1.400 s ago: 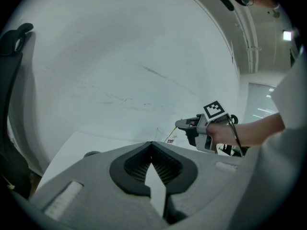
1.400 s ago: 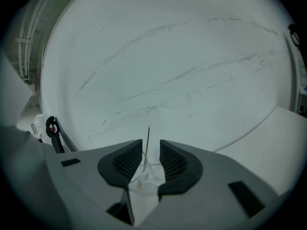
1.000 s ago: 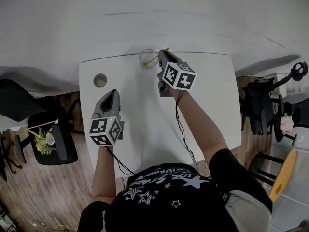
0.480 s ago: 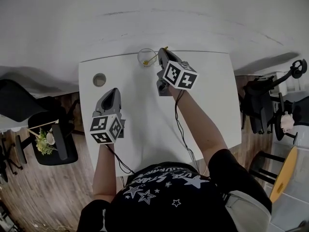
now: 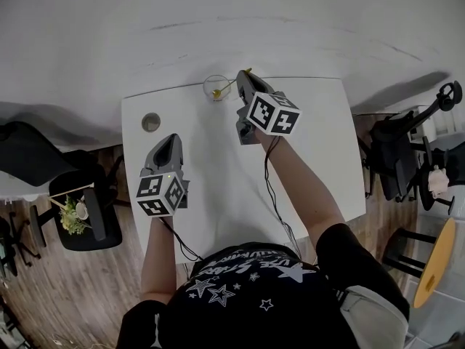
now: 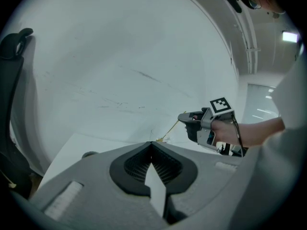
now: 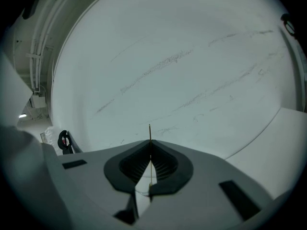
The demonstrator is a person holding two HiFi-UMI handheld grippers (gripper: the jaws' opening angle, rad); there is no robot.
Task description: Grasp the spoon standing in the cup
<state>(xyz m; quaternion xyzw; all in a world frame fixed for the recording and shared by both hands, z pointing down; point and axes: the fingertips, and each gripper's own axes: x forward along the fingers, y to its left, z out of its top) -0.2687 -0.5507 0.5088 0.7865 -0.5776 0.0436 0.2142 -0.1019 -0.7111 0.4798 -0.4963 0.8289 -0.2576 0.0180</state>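
Your right gripper point(image 7: 150, 152) is clamped on the handle of the thin gold spoon point(image 7: 149, 131), which stands in the clear glass cup point(image 5: 216, 87) at the far edge of the white table point(image 5: 312, 144). The grasp looks made, so next lift it straight up, steadily. Your left gripper point(image 6: 153, 145) hangs closed and empty.

No legible text; lettering on shirt point(image 5: 251, 278) unreadable.

White table point(image 5: 320, 144) stands against a scuffed white wall point(image 5: 218, 20). Floor point(image 5: 65, 289): wood plank. Black chair point(image 5: 29, 155) at left, another at right. Plant point(image 5: 67, 214) beside left chair.
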